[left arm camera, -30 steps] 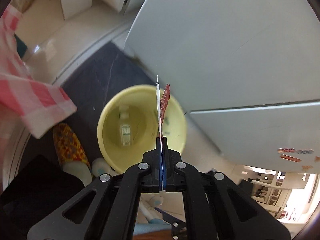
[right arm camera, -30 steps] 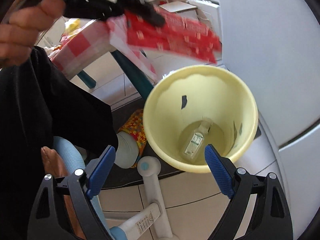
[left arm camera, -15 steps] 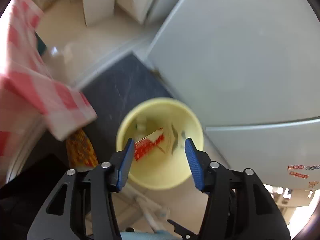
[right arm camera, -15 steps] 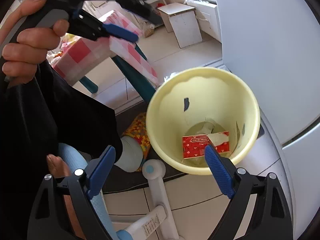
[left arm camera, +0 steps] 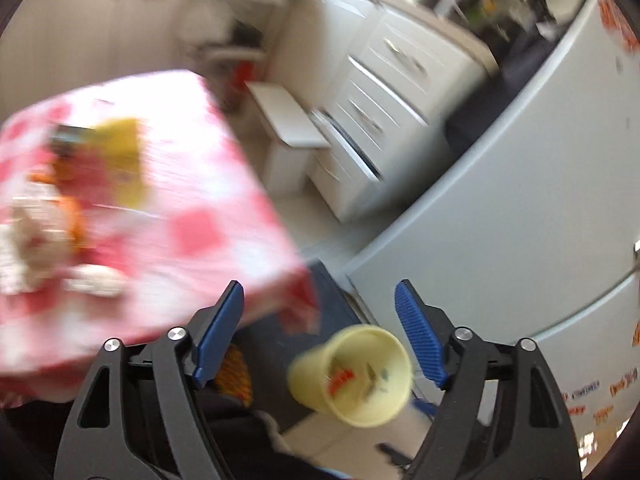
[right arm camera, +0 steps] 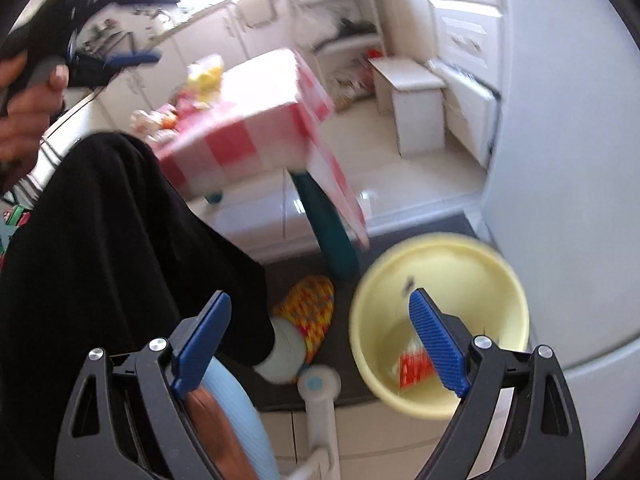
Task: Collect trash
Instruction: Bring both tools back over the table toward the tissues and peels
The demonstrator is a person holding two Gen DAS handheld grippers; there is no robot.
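Observation:
A yellow bin [left arm camera: 362,394] stands on a dark mat below my left gripper [left arm camera: 320,334], which is open and empty, well above the bin. The bin also shows in the right wrist view [right arm camera: 460,256]. A red wrapper [right arm camera: 414,368] lies inside it, also seen as a red patch in the left wrist view [left arm camera: 340,378]. My right gripper [right arm camera: 320,344] is open and empty, above the floor beside the bin. The left gripper also shows at the upper left of the right wrist view [right arm camera: 120,58], held in a hand. Several blurred items [left arm camera: 116,156] lie on the checked table [left arm camera: 208,224].
The red-and-white checked table [right arm camera: 248,132] stands left of the bin on a teal leg [right arm camera: 332,232]. A grey fridge [left arm camera: 540,184] is to the right. White drawers [left arm camera: 380,108] and a small white stool [right arm camera: 416,96] stand behind. The person's black-clad leg [right arm camera: 112,240] and patterned slipper [right arm camera: 312,312] are close.
My left gripper opened and let the red wrapper fall into the bin, then rose and swung up towards the table. The right gripper stayed open and tilted up and left.

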